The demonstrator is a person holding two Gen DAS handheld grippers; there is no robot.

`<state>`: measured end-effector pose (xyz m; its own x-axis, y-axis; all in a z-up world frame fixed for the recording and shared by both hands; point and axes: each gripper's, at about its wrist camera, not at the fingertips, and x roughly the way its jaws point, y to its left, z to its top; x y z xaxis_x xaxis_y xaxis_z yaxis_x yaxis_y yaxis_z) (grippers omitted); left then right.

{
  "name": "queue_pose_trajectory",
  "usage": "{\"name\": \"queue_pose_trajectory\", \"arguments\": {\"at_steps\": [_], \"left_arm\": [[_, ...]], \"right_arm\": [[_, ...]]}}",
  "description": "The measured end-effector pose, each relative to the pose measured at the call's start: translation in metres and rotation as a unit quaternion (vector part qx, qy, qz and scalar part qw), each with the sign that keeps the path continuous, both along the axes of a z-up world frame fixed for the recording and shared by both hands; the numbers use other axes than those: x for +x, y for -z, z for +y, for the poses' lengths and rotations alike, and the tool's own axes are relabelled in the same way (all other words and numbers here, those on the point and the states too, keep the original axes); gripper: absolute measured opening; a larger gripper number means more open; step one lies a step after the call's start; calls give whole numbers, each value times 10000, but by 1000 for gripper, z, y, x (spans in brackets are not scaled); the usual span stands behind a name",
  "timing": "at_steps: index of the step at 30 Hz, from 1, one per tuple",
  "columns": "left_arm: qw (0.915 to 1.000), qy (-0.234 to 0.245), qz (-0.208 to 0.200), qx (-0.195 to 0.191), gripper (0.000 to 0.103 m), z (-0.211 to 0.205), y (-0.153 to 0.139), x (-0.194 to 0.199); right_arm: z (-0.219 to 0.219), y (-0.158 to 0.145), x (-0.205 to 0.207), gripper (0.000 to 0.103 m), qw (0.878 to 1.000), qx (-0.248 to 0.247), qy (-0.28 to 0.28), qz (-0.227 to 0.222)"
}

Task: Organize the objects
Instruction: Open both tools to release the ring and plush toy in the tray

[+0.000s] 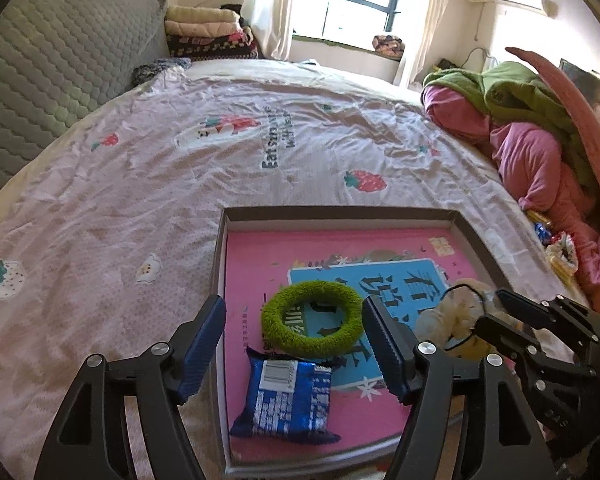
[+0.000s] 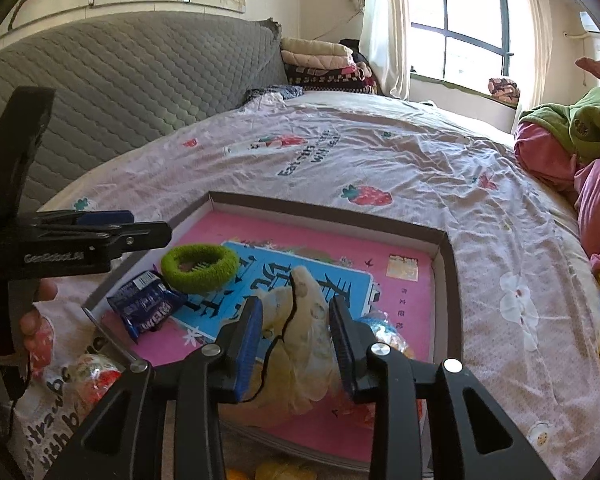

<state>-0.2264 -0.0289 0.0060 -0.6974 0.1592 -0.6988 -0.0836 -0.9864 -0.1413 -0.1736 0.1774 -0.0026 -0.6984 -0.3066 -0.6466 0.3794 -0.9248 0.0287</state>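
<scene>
A shallow box (image 1: pixel 220 248) (image 2: pixel 446 256) with a pink and blue printed bottom lies on the bed. In it lie a green fuzzy ring (image 1: pixel 312 316) (image 2: pixel 199 266) and a blue snack packet (image 1: pixel 286 400) (image 2: pixel 144 308). My left gripper (image 1: pixel 294 344) is open and empty, hovering over the ring and packet; it shows from the side in the right wrist view (image 2: pixel 140 232). My right gripper (image 2: pixel 296 336) is shut on a cream scrunchie with a black cord (image 2: pixel 300 320) above the box; both show in the left wrist view (image 1: pixel 496 308) (image 1: pixel 448 316).
The bed has a pink strawberry-print sheet (image 1: pixel 140 184). Pink and green bedding (image 1: pixel 532 140) is piled at the right, with small wrapped items (image 1: pixel 556 248) beside it. A red-and-white packet (image 2: pixel 96 376) lies left of the box. A grey headboard (image 2: pixel 120 80) stands behind.
</scene>
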Motion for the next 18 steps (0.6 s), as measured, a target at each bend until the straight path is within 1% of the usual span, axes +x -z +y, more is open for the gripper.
{"name": "queue_pose_trajectory", "arguments": {"at_steps": [1,5,11,12,14,18], "left_arm": [[10000,10,36,-11,73,1,-3,3],[9998,55,191,-84,74,6,-16,19],[9986,167,437,-235,74,12,-31,44],[9984,189,467,-260,75,13,-33,49],[9980,184,526,-298,76,13,-35,58],[9975,145,608,-318,77,12,-37,72]], "right_arm": [[1,-3,1,35,10000,-23,-4,19],[2,-14,7,46,9999,-96,-5,130],[2,-30,19,47,9993,-137,-18,358],[2,-32,21,48,9991,-143,-7,404],[2,-36,24,54,9989,-180,-30,442],[2,-42,30,55,9985,-198,-37,511]]}}
